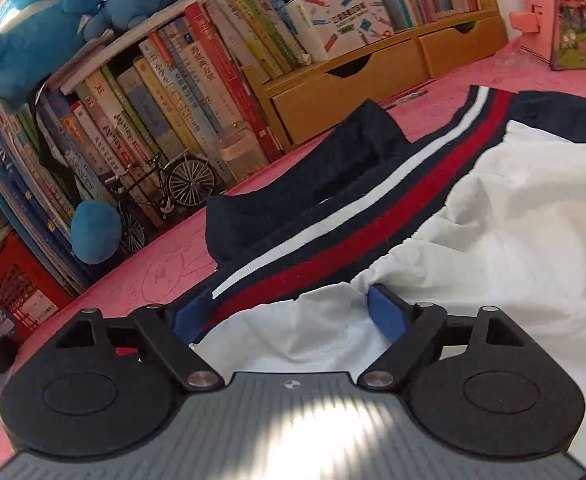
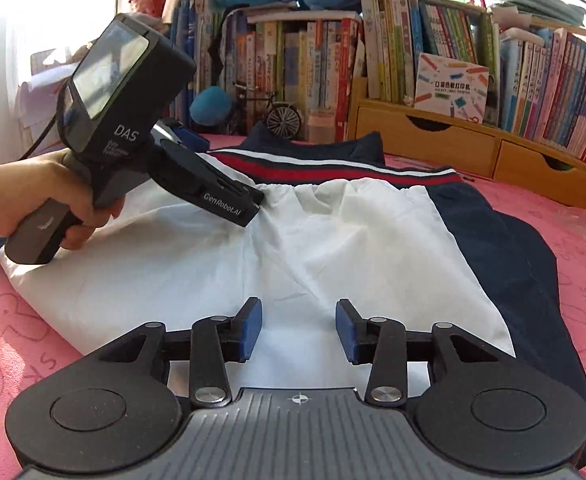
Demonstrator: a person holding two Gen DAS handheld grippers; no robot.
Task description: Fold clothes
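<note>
The shorts [image 2: 333,232] lie spread flat across the middle of the pink bed [image 2: 21,320], both the left gripper [image 1: 289,312] and right gripper [image 2: 297,330] apart over the white cloth, gripping nothing, likely ready for a fold.

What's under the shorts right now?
The shorts lie on a pink cloth that shows all around them. What the shorts cover is hidden.
</note>
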